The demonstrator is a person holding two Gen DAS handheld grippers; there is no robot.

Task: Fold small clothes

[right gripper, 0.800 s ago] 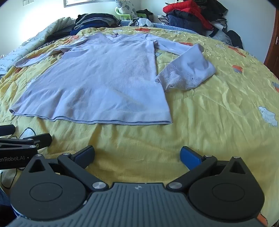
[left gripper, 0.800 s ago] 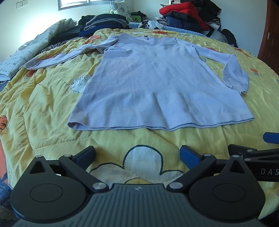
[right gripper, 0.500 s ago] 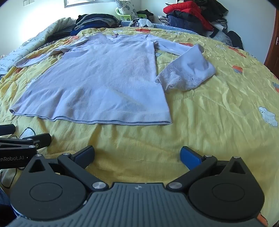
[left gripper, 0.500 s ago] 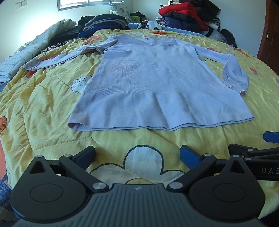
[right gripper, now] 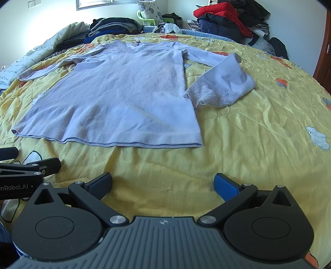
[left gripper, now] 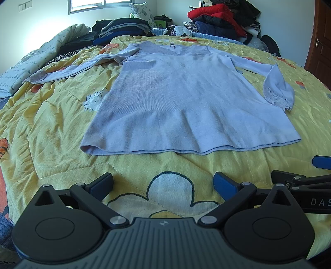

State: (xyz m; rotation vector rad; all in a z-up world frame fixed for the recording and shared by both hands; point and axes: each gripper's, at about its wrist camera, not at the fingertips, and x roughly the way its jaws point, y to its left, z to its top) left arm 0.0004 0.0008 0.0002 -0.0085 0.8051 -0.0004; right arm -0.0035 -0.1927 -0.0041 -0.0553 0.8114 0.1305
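A pale lilac long-sleeved top [left gripper: 186,99] lies flat, neck away from me, on a yellow quilt [left gripper: 51,128]; it also shows in the right wrist view [right gripper: 124,99]. Its left sleeve [left gripper: 68,70] stretches out to the left. Its right sleeve with a lace cuff [right gripper: 219,87] is bent back toward the hem. My left gripper [left gripper: 163,184] is open and empty, a short way in front of the hem. My right gripper [right gripper: 163,184] is open and empty, in front of the hem's right corner. The two grippers are side by side.
Piles of dark folded clothes [left gripper: 122,27] and a red and navy heap [left gripper: 219,18] lie at the far edge of the bed. A light quilted blanket [left gripper: 26,64] lies at the left. A brown door [left gripper: 320,41] is at the right.
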